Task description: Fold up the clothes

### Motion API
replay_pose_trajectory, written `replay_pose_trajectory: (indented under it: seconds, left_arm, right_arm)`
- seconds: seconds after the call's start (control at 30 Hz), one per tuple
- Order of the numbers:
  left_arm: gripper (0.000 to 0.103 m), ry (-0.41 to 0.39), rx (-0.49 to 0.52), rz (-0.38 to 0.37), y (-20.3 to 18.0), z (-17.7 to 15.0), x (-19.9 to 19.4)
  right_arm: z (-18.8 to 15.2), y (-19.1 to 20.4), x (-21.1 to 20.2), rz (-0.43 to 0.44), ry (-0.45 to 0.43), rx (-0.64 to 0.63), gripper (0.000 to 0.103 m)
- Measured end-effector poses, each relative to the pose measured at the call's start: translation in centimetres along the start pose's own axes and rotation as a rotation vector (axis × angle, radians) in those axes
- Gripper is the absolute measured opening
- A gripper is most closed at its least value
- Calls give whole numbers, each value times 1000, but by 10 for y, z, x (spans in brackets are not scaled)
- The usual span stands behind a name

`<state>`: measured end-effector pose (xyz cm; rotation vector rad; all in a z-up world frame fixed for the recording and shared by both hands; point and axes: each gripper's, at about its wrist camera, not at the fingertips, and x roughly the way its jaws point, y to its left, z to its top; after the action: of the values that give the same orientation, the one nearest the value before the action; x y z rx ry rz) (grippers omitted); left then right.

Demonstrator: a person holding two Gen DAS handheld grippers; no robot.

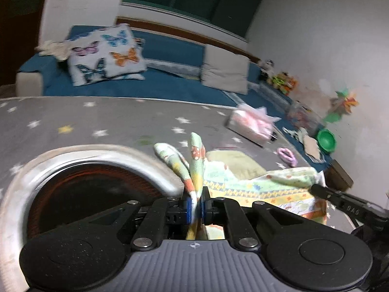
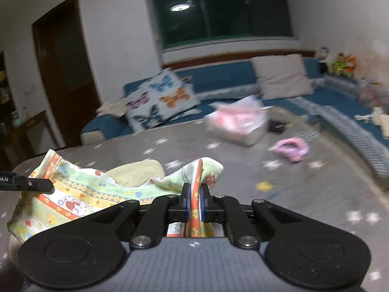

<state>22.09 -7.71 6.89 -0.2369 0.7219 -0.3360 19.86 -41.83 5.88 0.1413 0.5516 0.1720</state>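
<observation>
A pale green printed cloth (image 1: 274, 185) with orange and yellow borders and rabbit figures hangs stretched between both grippers above a grey star-patterned bed (image 1: 102, 121). My left gripper (image 1: 196, 209) is shut on one corner of it, and cloth folds stick up past the blue pads. My right gripper (image 2: 194, 206) is shut on the opposite corner of the printed cloth (image 2: 80, 194). Each view shows the other gripper's black finger holding the far edge. A plain yellow-green towel (image 2: 138, 170) lies on the bed behind the cloth.
A round silver-rimmed heater-like dish (image 1: 80, 189) sits close at the left. On the bed lie a pink bundle in a box (image 2: 240, 121) and a small pink garment (image 2: 291, 149). A blue sofa (image 1: 155, 82) holds a butterfly pillow (image 1: 107, 56), a grey cushion (image 1: 225, 70), toys and a green bowl (image 1: 327, 140).
</observation>
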Motion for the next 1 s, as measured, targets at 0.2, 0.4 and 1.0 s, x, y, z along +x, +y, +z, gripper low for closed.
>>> replay_pose_trajectory:
  seconds: [0.2, 0.4, 1.0]
  left_arm:
    - [8, 59, 89, -25, -41, 3, 51]
    - [25, 91, 184, 81, -58, -1, 80]
    - [31, 120, 345, 16, -97, 0, 140]
  right_arm:
    - [-6, -41, 9, -107, 39, 37, 7]
    - [-14, -77, 18, -207, 78, 69, 13]
    - [-5, -33, 81, -10, 144, 42, 13]
